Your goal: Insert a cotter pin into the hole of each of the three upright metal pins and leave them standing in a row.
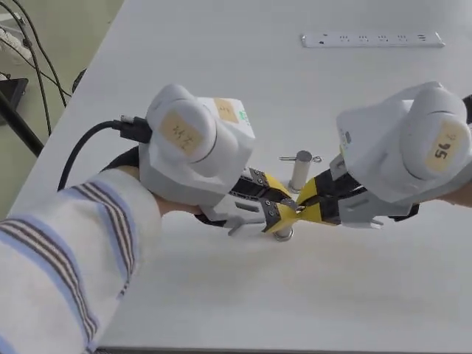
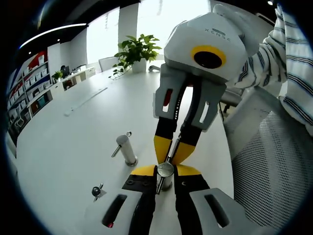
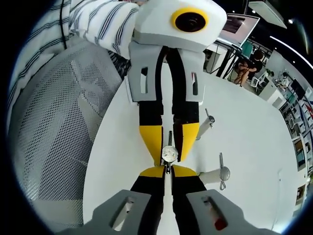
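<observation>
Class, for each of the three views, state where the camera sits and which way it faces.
Head view: on the headset, looking down at left gripper and right gripper meeting at the metal pin; a striped sleeve shows.
Left gripper view: on the left gripper, facing the right gripper; own jaws clamp the pin.
Right gripper view: opposite, facing the left gripper; own jaws pinch the cotter pin.
Shared: both gripper views show that pin.

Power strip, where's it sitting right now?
In the head view, the power strip lies flat on the far side of the white table, toward the right, well beyond the upright metal pin.
</observation>
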